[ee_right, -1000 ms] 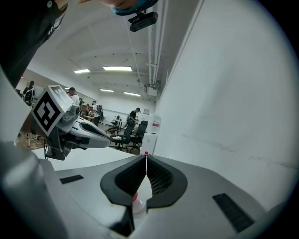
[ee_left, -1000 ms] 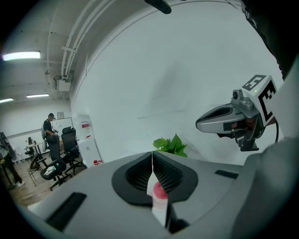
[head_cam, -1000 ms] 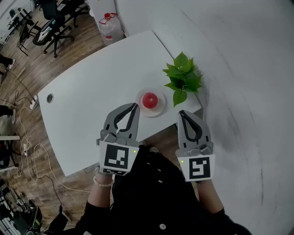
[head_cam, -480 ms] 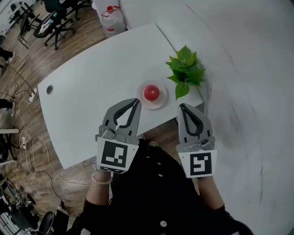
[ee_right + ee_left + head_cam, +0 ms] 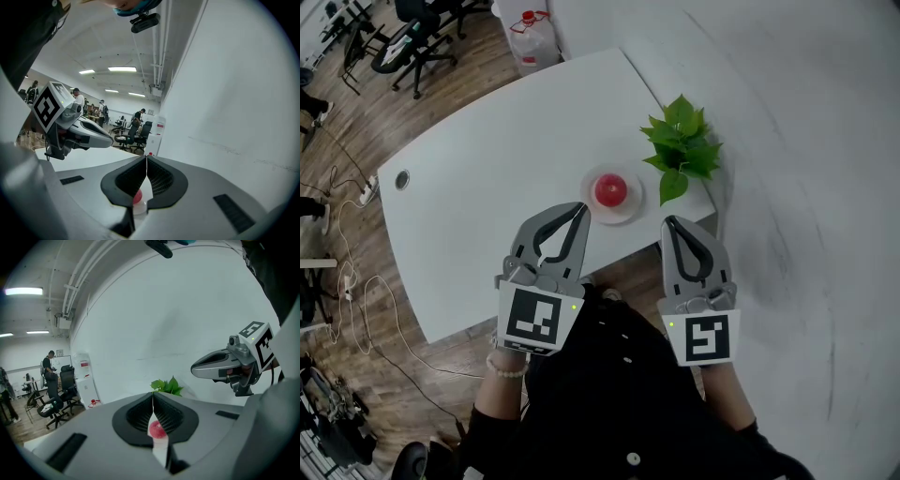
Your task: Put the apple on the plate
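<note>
Apple [image 5: 610, 190] sits on plate [image 5: 624, 215], plant [image 5: 680, 145] just beside; left tongs [image 5: 580, 209] and right tongs [image 5: 668, 223] closed.

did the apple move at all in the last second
No. The apple still sits in the middle of the plate, just left of the plant, as before.

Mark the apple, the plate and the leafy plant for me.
apple [image 5: 610, 190], head view, top of the fruit
plate [image 5: 636, 202], head view, bare rim on its right
leafy plant [image 5: 680, 150], head view, middle of the leaves

Left gripper [image 5: 581, 208], right gripper [image 5: 668, 222]: fingers together, empty.
</note>
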Tool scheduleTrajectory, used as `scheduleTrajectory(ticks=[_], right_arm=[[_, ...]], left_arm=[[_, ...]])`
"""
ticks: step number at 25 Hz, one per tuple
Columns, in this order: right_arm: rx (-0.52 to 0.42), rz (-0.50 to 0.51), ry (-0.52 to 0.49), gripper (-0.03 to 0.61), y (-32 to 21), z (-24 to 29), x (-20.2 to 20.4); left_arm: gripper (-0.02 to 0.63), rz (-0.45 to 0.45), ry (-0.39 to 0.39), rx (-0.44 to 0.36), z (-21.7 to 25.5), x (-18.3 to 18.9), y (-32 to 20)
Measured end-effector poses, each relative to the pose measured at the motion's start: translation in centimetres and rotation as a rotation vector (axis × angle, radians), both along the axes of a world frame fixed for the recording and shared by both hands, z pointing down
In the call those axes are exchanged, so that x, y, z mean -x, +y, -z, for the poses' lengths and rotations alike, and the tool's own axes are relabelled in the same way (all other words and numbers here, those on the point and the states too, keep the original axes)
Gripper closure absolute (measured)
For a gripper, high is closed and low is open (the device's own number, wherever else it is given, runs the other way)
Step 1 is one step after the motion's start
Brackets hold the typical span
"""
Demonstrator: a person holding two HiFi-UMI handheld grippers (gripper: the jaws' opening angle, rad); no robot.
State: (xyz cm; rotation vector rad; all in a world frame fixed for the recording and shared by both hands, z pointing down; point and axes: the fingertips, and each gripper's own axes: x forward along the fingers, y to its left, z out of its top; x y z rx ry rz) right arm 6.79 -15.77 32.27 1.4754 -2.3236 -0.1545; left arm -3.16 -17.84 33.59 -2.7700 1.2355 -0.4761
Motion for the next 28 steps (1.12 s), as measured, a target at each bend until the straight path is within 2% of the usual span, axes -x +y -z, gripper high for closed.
scheduleTrajectory(ticks=[5, 10, 16, 22, 26, 28], right_arm=[[0.002, -0.004, 0.0, 0.537, -0.05, -0.09, -0.19], [0.01, -0.01, 0.007, 0.537, 0.06, -0.13, -0.24], [0.019, -0.008, 0.015, 0.537, 0.17, -0.16, -0.04], [0.019, -0.004, 0.013, 0.537, 0.16, 0.08, 0.21], [0.027, -0.001, 0.023, 0.537, 0.12, -0.22, 0.2], [0.027, 0.0, 0.021, 0.537, 0.12, -0.28, 0.26]], left_arm=[[0.597, 0.003, 0.007, 0.012, -0.07, -0.28, -0.05], [0.597, 0.043, 0.035, 0.062, 0.06, -0.26, 0.03], [0.597, 0.027, 0.024, 0.052, 0.13, -0.42, 0.23], [0.597, -0.035, -0.011, -0.009, 0.25, -0.6, 0.22], [0.597, -0.003, 0.012, 0.033, 0.09, -0.57, 0.15], [0.597, -0.012, 0.008, 0.028, -0.01, -0.61, 0.15]])
